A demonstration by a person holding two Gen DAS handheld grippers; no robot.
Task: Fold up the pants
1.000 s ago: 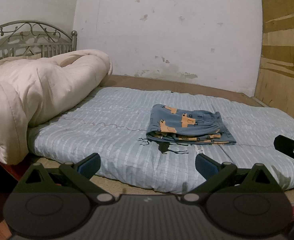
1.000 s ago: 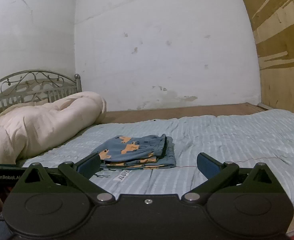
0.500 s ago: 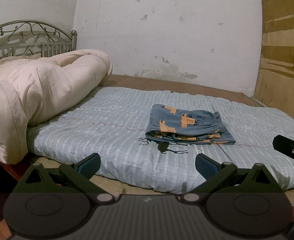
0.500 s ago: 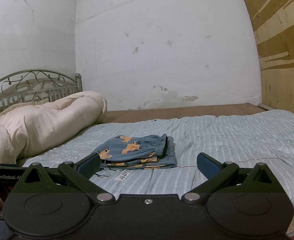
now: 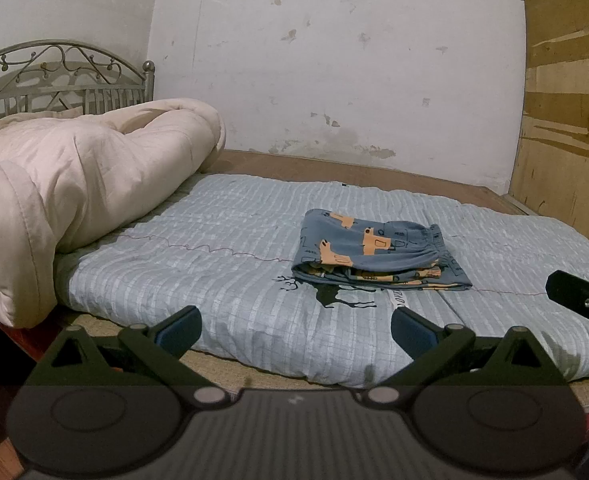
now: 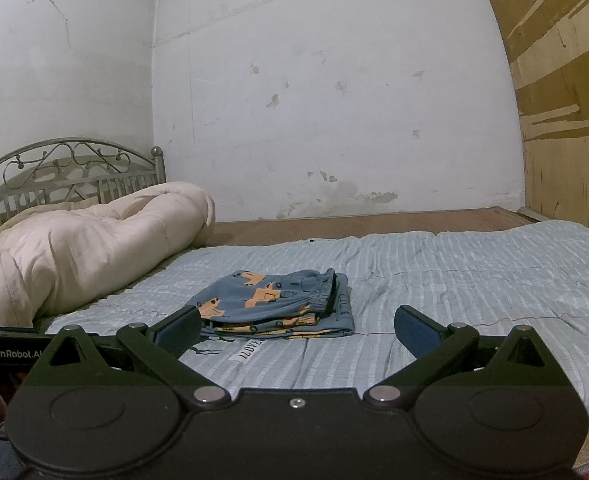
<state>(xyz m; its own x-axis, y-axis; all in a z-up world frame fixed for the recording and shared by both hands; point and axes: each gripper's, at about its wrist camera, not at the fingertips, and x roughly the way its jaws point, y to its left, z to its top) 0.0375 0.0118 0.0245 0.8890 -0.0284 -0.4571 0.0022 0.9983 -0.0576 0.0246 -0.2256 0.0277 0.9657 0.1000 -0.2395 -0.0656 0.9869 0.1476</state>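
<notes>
The blue pants (image 5: 374,250) with orange prints lie folded in a compact stack on the light blue quilt (image 5: 222,248). They also show in the right wrist view (image 6: 278,306). My left gripper (image 5: 294,326) is open and empty, held back at the bed's near edge, short of the pants. My right gripper (image 6: 298,326) is open and empty, also back from the pants. Part of the right gripper shows at the right edge of the left wrist view (image 5: 582,300).
A bulky cream duvet (image 5: 74,184) is rolled up at the left by the metal headboard (image 5: 62,76). White wall behind, wooden panel (image 5: 570,120) at the right. The bed's brown board (image 6: 374,226) shows behind the quilt.
Almost nothing differs. Both views have shifted very slightly; the pants stay folded in the same place and both grippers stay open.
</notes>
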